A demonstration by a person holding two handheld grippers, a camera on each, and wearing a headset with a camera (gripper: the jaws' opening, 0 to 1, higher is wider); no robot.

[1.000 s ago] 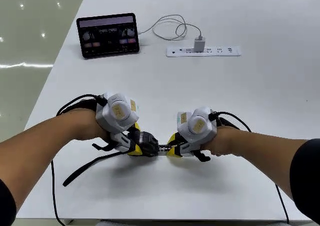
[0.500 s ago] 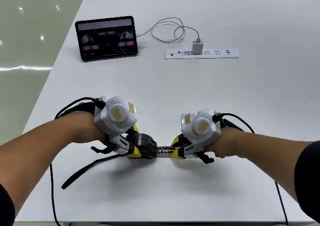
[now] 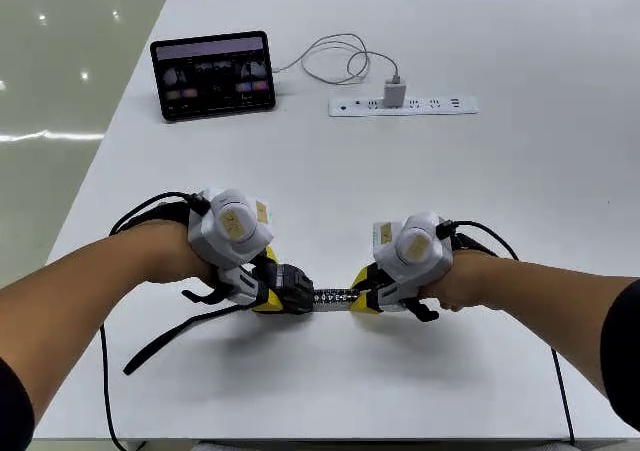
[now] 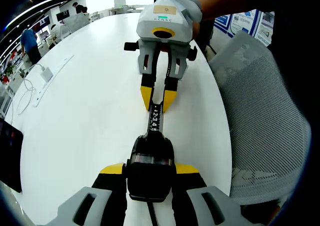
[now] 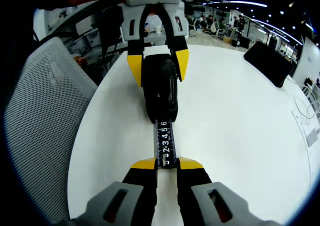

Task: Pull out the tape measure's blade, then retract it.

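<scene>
**Short run of blade out between two grippers**

White table (image 3: 480, 221), glossy floor off its left side. At the far side are a lit tablet (image 3: 213, 74) and a power strip (image 3: 403, 104) with a plug and a looped cable. Close to the near edge, the left gripper (image 3: 268, 291) has its yellow-tipped jaws clamped on the sides of the black tape measure (image 3: 292, 289). The right gripper (image 3: 361, 301) faces it, jaws pinched together on the end of the blade (image 3: 333, 296). The blade spans the small gap between them, numerals 2 to 6 readable in the right gripper view. A mesh chair back (image 4: 260, 110) sits behind the table edge.
</scene>
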